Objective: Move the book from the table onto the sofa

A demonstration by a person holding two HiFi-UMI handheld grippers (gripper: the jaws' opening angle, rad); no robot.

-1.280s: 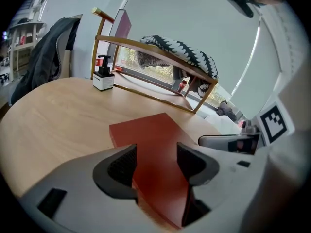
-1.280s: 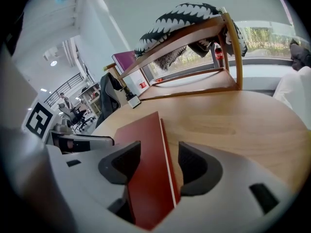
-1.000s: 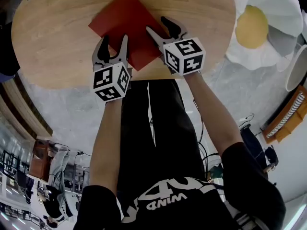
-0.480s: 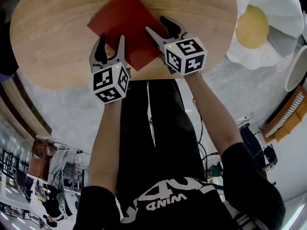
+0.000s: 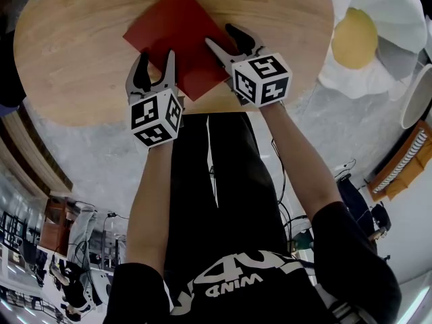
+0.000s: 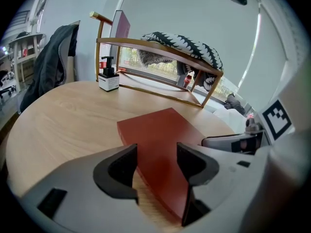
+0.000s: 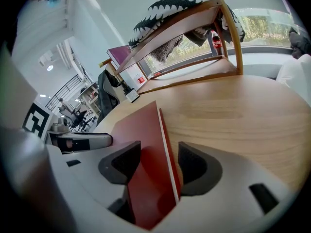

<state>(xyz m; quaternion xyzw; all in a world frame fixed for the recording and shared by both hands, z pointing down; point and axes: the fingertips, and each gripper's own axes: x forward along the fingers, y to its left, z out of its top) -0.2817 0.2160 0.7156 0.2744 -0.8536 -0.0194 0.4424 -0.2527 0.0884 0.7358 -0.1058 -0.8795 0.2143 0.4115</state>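
Round wooden table (image 5: 81, 59), one red book (image 5: 179, 25), left tongs (image 5: 156, 55) and right tongs (image 5: 220, 34) both gaping astride it

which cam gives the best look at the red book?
Head view: the whole book shows, flat on the table. The left gripper view shows only part of its cover between open jaws; the right gripper view shows its page edge, foreshortened.

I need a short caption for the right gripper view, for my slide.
The right gripper, jaws open, straddles the page edge of the red book on the wooden table.
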